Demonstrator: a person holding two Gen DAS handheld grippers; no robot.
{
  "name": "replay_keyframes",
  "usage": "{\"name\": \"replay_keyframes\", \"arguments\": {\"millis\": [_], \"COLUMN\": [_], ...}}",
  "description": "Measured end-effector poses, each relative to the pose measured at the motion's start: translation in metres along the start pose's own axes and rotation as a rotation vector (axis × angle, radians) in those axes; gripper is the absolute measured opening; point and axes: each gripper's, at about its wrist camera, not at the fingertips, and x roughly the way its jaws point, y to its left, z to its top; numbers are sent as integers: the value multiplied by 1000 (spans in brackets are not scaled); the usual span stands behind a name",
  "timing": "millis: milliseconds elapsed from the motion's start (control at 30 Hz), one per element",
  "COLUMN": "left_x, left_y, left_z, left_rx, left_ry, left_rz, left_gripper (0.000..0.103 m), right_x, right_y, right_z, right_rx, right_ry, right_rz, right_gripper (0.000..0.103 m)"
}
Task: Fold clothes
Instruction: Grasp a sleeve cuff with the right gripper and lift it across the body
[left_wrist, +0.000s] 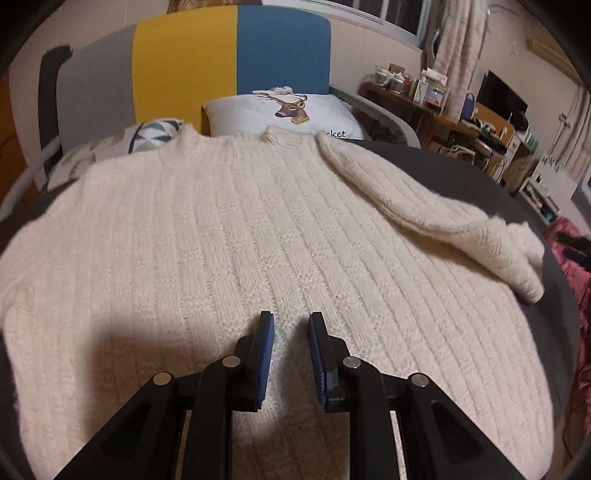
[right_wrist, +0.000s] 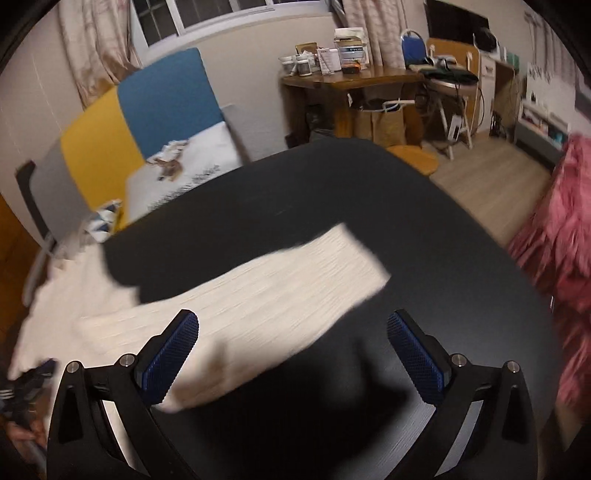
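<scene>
A cream ribbed knit sweater (left_wrist: 258, 240) lies spread flat on a dark bed cover (left_wrist: 461, 173), collar toward the headboard. Its right sleeve (left_wrist: 443, 218) lies angled out to the right with the cuff bunched. My left gripper (left_wrist: 291, 321) hovers over the sweater's lower body, its jaws a narrow gap apart, holding nothing. In the right wrist view the sleeve (right_wrist: 280, 284) stretches across the dark cover (right_wrist: 424, 240), blurred. My right gripper (right_wrist: 291, 328) is wide open above the sleeve's near part, empty.
A white deer-print pillow (left_wrist: 284, 110) and a patterned cushion (left_wrist: 155, 133) sit at the grey, yellow and blue headboard (left_wrist: 229, 55). A pink fluffy garment (right_wrist: 565, 221) lies at the bed's right edge. A cluttered wooden desk (right_wrist: 354, 77) and folding chair (right_wrist: 454, 110) stand beyond.
</scene>
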Motion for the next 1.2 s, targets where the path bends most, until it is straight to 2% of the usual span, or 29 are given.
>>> {"name": "replay_keyframes", "arguments": {"millis": [167,300,500,567,600,633,700,1000,1133,1200], "left_x": [1,5,6,6,6,5,6,6,7,7], "left_y": [5,8,11,11,11,12,12,11,11,11], "left_z": [-1,3,3,3,3,4,4,3,3,4], "left_rx": [-18,-21,-33,-33,-33,-33,-31,-28,-23,-19], "left_ry": [1,1,0,0,0,0,-1,-2,-1,0], "left_rz": [-28,-38,-54,-53,-52,-52,-48,-45,-44,-40], "left_gripper": [19,20,20,20,20,20,20,20,21,21], "right_x": [46,74,69,67,66,65,59,32,-5,-8], "right_y": [2,8,4,8,10,13,18,19,7,-6], "right_z": [20,7,-3,-1,0,1,3,29,63,76], "right_rx": [-105,-190,-170,-183,-189,-199,-211,-201,-202,-179], "right_ry": [62,180,155,154,153,149,138,69,-40,-46], "right_rz": [-78,-146,-111,-102,-97,-87,-82,-183,-274,-329], "right_gripper": [103,103,101,90,72,41,10,8,8,8]}}
